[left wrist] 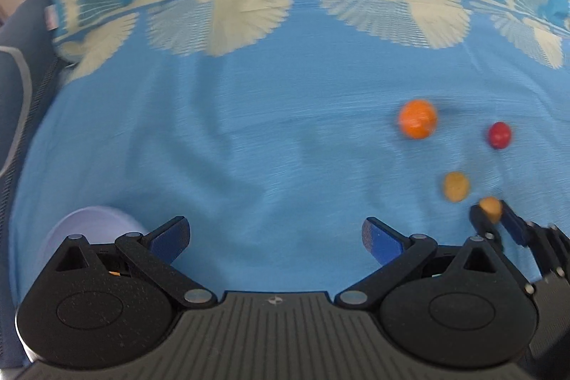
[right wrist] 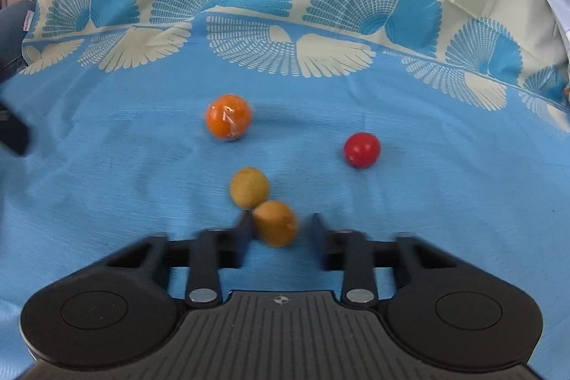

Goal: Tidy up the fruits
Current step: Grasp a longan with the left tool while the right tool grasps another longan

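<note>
Where your right tongs (right wrist: 281,230) reach forward, a tan-brown fruit (right wrist: 275,222) sits between the two fingers; the left finger (right wrist: 245,230) looks to touch it, the right finger stands a little off, so the tongs are part-spread around it and not clamped. Motion blur hides the contact. Take this fruit as your landmark. Just beyond it and touching it, slightly left, lies a yellow-green fruit (right wrist: 249,187). Farther back and to the left sits an orange (right wrist: 228,121) in shiny clear wrap. Back and to the right, well apart, sits a red fruit (right wrist: 362,150). All rest on a blue cloth (right wrist: 107,184) with cream fan shapes along its far edge.

Your left tongs (left wrist: 276,235) are spread wide and hold nothing. They hover over bare cloth, well left of the landmark fruit. Near the left finger (left wrist: 171,234), partly hidden behind the tool body, a pale lilac round container (left wrist: 89,223) stands on the cloth.
</note>
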A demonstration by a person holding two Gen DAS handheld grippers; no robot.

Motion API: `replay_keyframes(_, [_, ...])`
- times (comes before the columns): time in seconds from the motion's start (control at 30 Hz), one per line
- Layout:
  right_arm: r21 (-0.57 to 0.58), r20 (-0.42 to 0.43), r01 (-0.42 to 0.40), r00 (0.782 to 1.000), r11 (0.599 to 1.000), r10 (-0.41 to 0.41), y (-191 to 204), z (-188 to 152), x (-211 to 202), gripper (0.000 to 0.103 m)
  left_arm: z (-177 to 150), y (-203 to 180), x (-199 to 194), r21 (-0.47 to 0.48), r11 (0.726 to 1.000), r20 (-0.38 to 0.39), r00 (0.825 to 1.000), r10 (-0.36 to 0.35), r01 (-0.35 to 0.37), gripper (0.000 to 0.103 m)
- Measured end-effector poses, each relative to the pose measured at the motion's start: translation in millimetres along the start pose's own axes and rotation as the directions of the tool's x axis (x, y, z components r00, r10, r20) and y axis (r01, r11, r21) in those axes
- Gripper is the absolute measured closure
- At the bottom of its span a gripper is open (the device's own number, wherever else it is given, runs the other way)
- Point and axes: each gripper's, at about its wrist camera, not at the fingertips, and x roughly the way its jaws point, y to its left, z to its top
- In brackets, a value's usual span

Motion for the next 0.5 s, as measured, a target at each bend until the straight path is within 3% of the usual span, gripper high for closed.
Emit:
replay_keyframes(0.07, [0.027, 0.014, 0.042, 0.999, 0.999, -0.043, -7.8, 0.2, -3.1, 0.075, 6.0, -22.5, 6.1, 0.014, 0.999, 0.003, 0.999, -0.043, 0.043, 0.000])
replay_keyframes(0.1, [0.117, 0.019, 0.141, 0.989, 0.983, -0.144, -31.9, 1.3, -5.3, 0.075, 9.0, -34.1, 9.4, 0.023, 0.997, 0.003, 0.998, -0.070, 0.070, 0.000])
replay_keyframes(0.2, [0.251, -0.056, 0.274, 0.962, 0.928, -0.269, -72.4, -2.2, 3.7, 0.075, 16.8, -67.4, 23.0, 0.024, 0.990, -0.011, 0.990, -0.139, 0.139, 0.000])
replay_keyframes(0.23, [0.251, -0.056, 0.274, 0.962, 0.928, -0.269, -72.4, -2.2, 3.7, 0.075, 19.1, -78.1, 28.9, 0.023, 0.988, -0.023, 0.988, -0.155, 0.155, 0.000])
replay_keyframes(0.27, [0.335, -0.078, 0.264, 0.964, 0.905, -0.252, -91.2, -5.3, 7.7, 0.075, 20.6, -88.6, 34.5, 0.029, 0.986, -0.030, 0.986, -0.165, 0.165, 0.000])
replay_keyframes(0.37, [0.324, -0.073, 0.278, 0.960, 0.904, -0.269, -89.4, -5.7, 9.7, 0.075, 20.5, -111.0, 49.7, 0.038, 0.986, -0.030, 0.986, -0.163, 0.164, 0.006])
replay_keyframes(0.43, [0.318, -0.069, 0.283, 0.959, 0.905, -0.276, -87.2, -5.6, 11.2, 0.075, 20.1, -118.2, 58.9, 0.032, 0.984, -0.060, 0.983, -0.173, 0.175, 0.044])
replay_keyframes(0.47, [0.318, -0.069, 0.283, 0.959, 0.905, -0.276, -87.2, -5.6, 11.2, 0.075, 19.1, -119.6, 57.5, 0.044, 0.987, -0.048, 0.988, -0.150, 0.152, 0.051])
replay_keyframes(0.5, [0.323, -0.066, 0.281, 0.959, 0.904, -0.275, -88.3, -6.7, 10.6, 0.075, 18.2, -120.0, 53.2, 0.059, 0.987, -0.021, 0.989, -0.146, 0.147, 0.075])
